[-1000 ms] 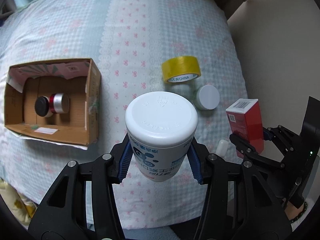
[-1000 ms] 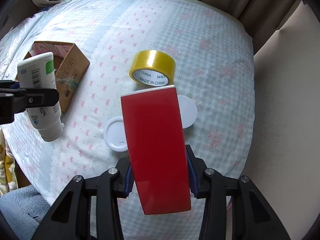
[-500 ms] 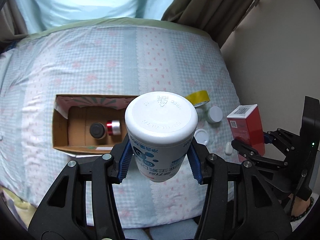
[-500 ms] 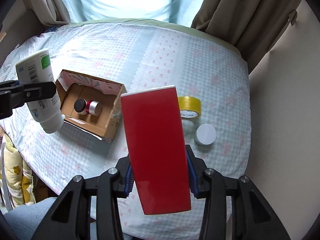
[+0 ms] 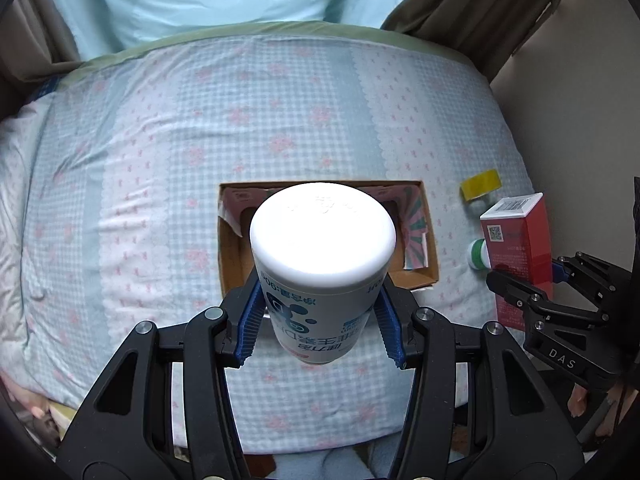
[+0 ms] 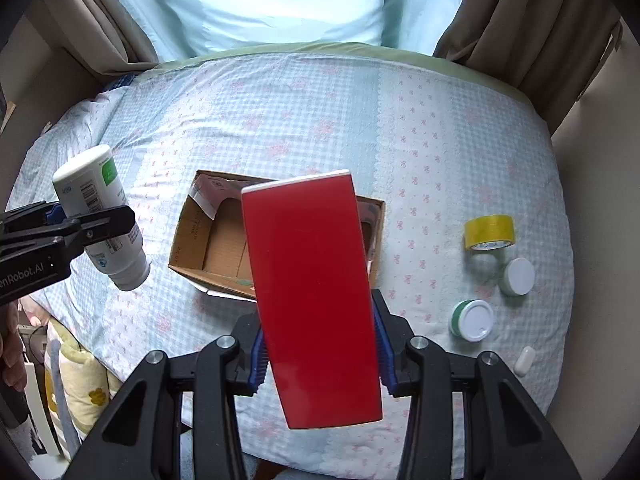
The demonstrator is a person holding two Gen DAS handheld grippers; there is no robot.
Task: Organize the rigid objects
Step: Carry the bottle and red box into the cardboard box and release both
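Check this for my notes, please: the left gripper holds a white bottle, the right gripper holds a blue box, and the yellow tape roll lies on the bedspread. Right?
Not quite. The box in the right gripper is red, not blue, as the right wrist view shows. The rest stands: the left gripper holds the white bottle, and the yellow tape roll lies on the bedspread.

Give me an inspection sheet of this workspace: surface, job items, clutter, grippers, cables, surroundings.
Surface: bed cover, checked with pink flowers, wrinkled.
Job's things: open cardboard box lies mid-bed; white bottle and red carton held above it; yellow tape roll, white-lidded jar and green-rimmed jar lie right of the box.
Clutter: small white capsule-shaped piece near the bed's edge.
Grippers: left gripper shut on white bottle; right gripper shut on red carton.
Cables: nothing seen.
Surroundings: brown curtains and a pale blue panel behind; wall to the right.
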